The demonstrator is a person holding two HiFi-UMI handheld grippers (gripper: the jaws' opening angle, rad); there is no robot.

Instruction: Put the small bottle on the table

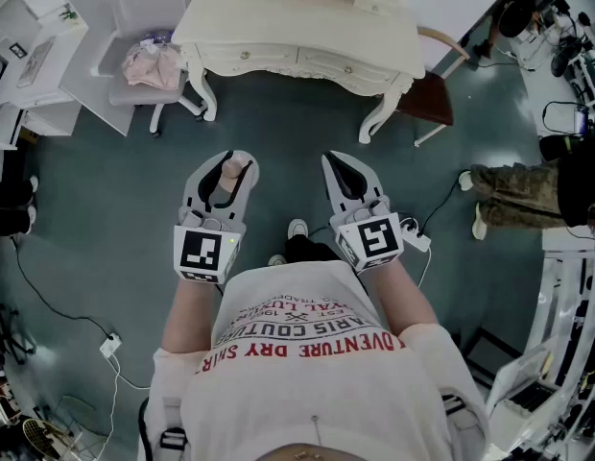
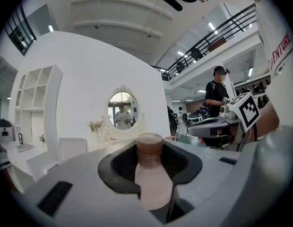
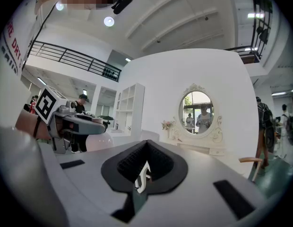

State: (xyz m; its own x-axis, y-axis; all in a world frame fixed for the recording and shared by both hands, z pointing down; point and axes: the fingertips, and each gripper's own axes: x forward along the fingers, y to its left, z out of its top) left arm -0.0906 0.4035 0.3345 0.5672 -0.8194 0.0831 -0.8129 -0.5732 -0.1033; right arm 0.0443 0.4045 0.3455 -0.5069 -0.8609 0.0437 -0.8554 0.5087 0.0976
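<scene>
The small bottle [image 1: 228,175], pale pink with a brownish cap, stands upright between the jaws of my left gripper [image 1: 230,167], which is shut on its body. In the left gripper view the bottle [image 2: 151,178] fills the gap between the dark pads, cap uppermost. My right gripper [image 1: 345,168] hangs beside it at the same height, shut with nothing in it; its pads [image 3: 151,162] meet in the right gripper view. Ahead across the floor stands the cream dressing table [image 1: 307,29]. Both grippers are held well short of it.
A white chair [image 1: 144,22] with pink cloth stands left of the table, and a wooden chair [image 1: 430,96] at its right. An oval mirror [image 3: 197,110] rises behind the table. White shelving [image 1: 29,46] is at far left. Another person [image 1: 523,192] and cables [image 1: 58,305] are on the floor.
</scene>
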